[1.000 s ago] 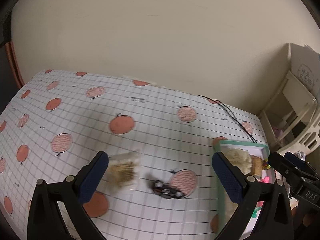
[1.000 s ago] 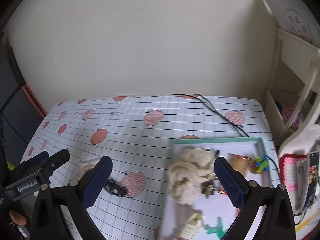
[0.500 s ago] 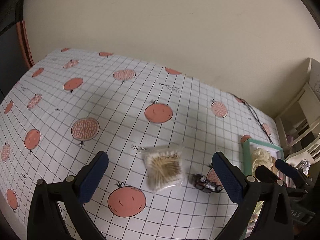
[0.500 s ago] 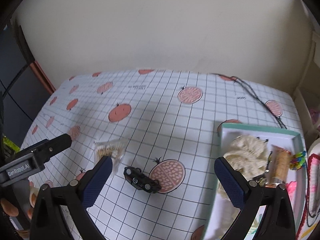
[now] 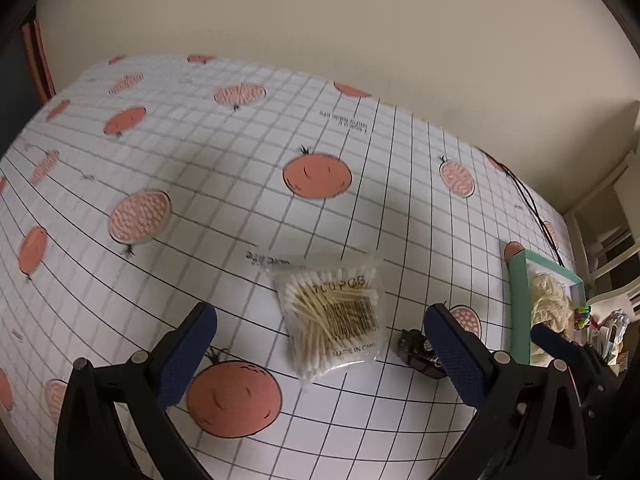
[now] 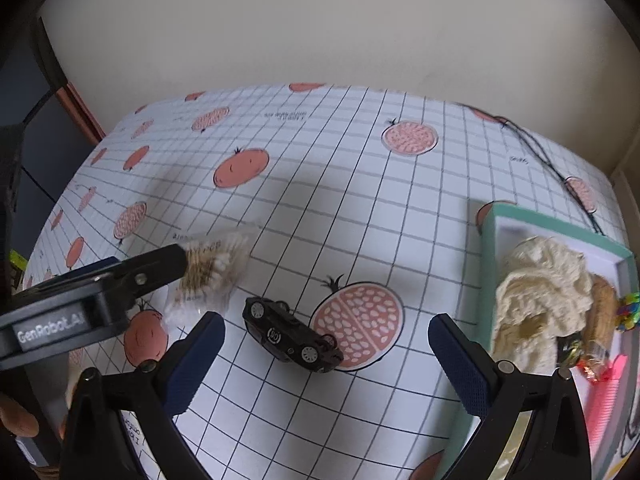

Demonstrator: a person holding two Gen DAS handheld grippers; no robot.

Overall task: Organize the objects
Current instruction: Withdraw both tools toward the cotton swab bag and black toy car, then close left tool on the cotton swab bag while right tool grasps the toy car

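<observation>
While the left gripper [image 5: 320,352] hangs wide open over the cotton swab bag [image 5: 334,316], it brackets it for a pinch. Equally spread and empty, the right gripper [image 6: 326,350] frames the toy car [image 6: 290,334], both seemingly bound for the teal box [image 6: 490,280].

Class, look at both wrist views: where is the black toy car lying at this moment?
The black toy car lies on the checked tablecloth, between the bag of cotton swabs and the green tray, beside a printed pomegranate half.

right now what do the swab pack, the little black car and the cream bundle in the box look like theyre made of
Swab pack: clear glossy plastic film, printed and crinkled, over pale sticks with white tips, probably wood and cotton. Black car: shiny hard shell with silver wheels, either plastic or painted metal. Cream bundle: soft matte fabric or yarn, loosely bunched, in the teal-rimmed box.
</observation>
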